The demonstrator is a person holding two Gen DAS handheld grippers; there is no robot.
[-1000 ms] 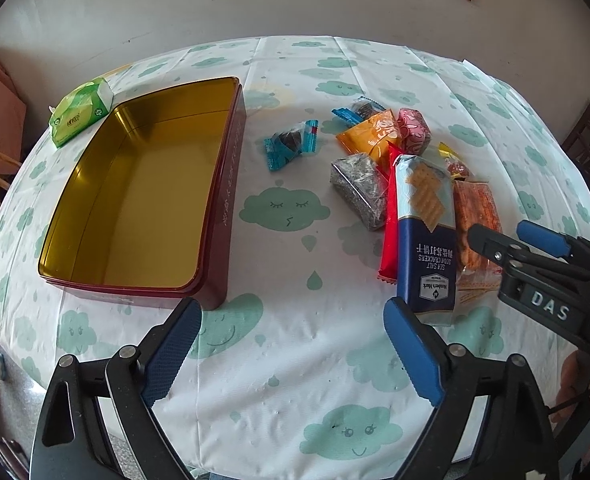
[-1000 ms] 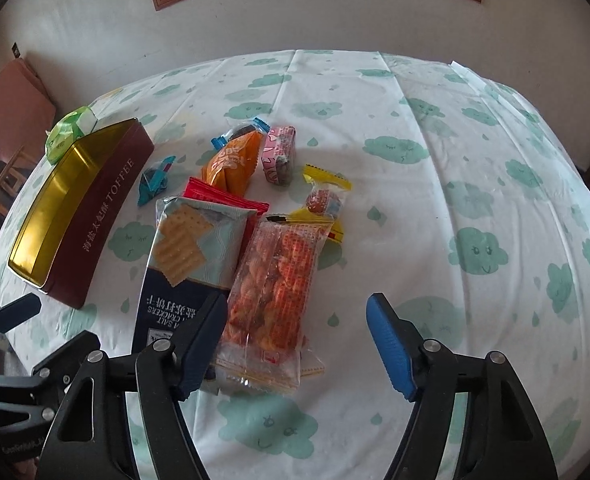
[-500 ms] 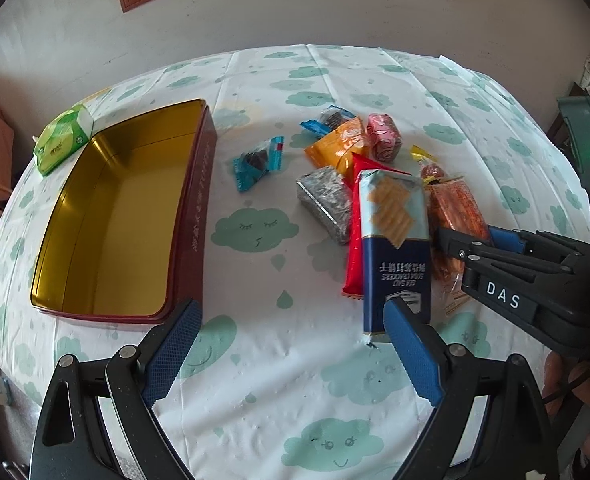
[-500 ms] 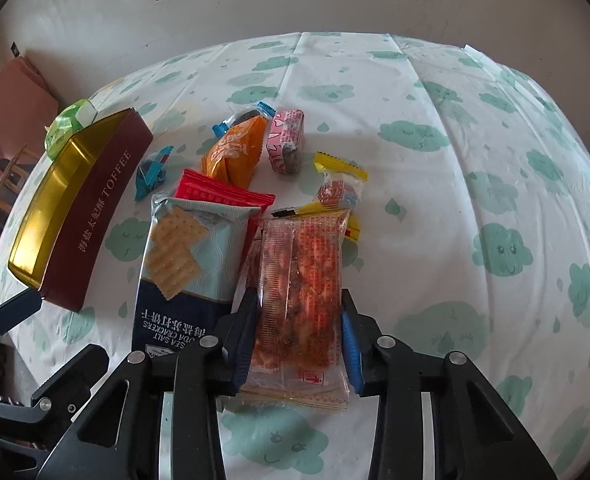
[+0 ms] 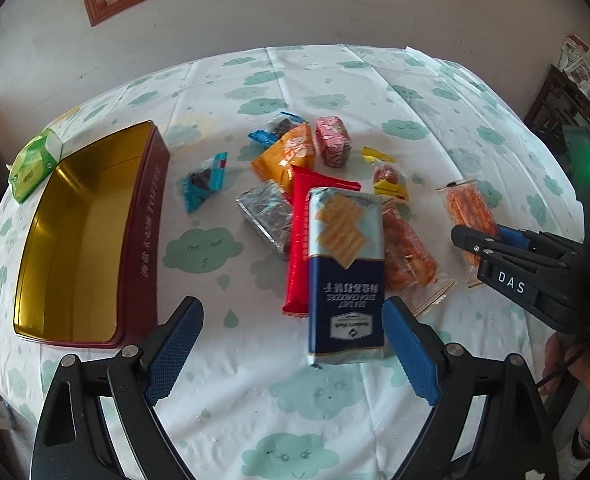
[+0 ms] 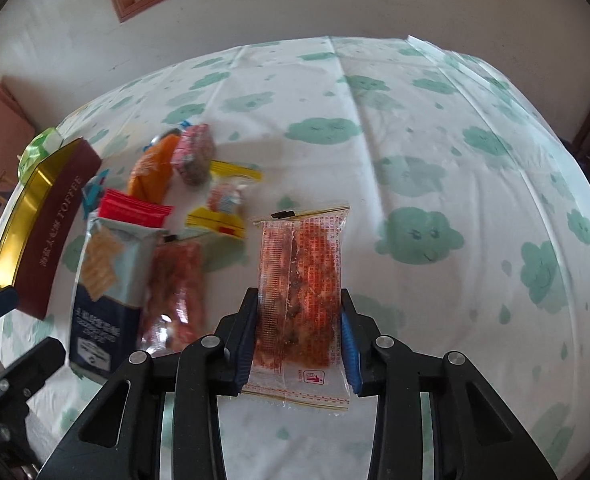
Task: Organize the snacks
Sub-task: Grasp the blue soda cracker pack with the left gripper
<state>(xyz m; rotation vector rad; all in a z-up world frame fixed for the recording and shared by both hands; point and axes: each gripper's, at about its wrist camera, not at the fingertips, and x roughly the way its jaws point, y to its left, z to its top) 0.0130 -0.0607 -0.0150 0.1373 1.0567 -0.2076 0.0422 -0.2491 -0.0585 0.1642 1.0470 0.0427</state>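
The clear packet of red snacks [image 6: 300, 280] hung above the desk [image 6: 435, 128], long axis pointing away along the fingers, clamped in the right gripper [image 6: 300, 340]. The left gripper [image 5: 291, 354] gaped apart near the cracker pack [image 5: 345, 264].

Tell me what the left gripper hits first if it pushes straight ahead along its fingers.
Probably the blue sea salt cracker pack: the open left gripper points at the cloud-print tablecloth, and the pack's near end lies just inside the right finger. Depth is uncertain.

Snacks right of the tin

On my counter [image 5: 335, 392], the tin [image 5: 87, 240] lies left; the cracker pack [image 5: 345, 264] overlaps the snack heap [image 5: 295, 152].
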